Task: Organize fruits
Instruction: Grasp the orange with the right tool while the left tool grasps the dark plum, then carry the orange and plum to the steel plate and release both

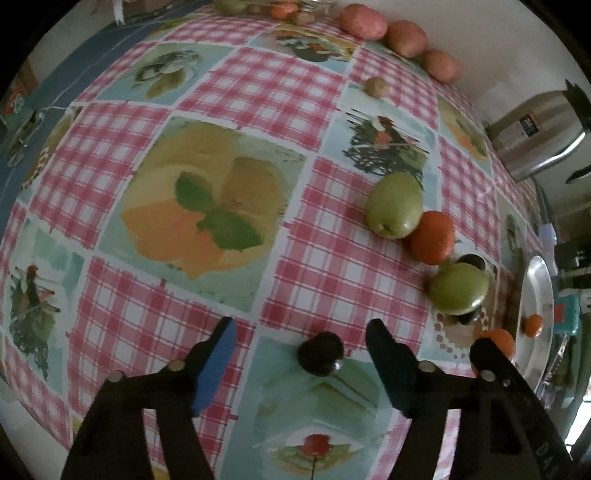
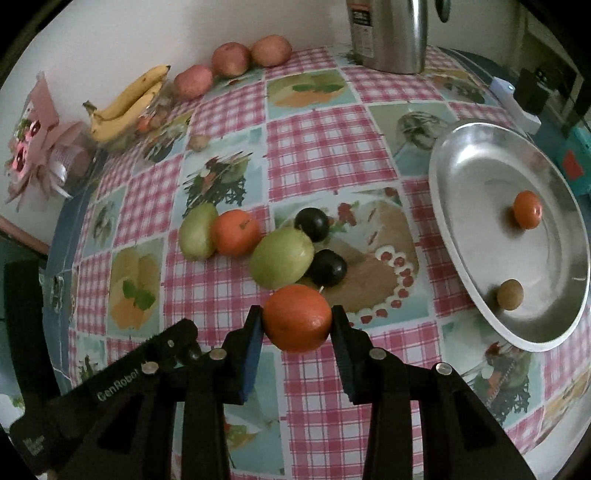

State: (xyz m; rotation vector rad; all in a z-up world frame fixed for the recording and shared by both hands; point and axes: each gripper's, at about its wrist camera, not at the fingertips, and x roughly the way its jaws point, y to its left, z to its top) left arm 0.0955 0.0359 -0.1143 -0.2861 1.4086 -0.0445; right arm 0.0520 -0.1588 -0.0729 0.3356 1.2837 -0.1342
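My right gripper is shut on an orange, just above the checked tablecloth. Beyond it lie a green fruit, two dark plums, another orange and a second green fruit. The silver plate at right holds a small orange and a brown fruit. My left gripper is open, its fingers either side of a dark plum on the cloth. Green fruits and an orange lie to its right.
Three reddish fruits and bananas lie along the wall, with a small brown fruit nearby. A steel kettle stands at the back. A pink wrapped bundle sits at far left. The right gripper's arm shows in the left wrist view.
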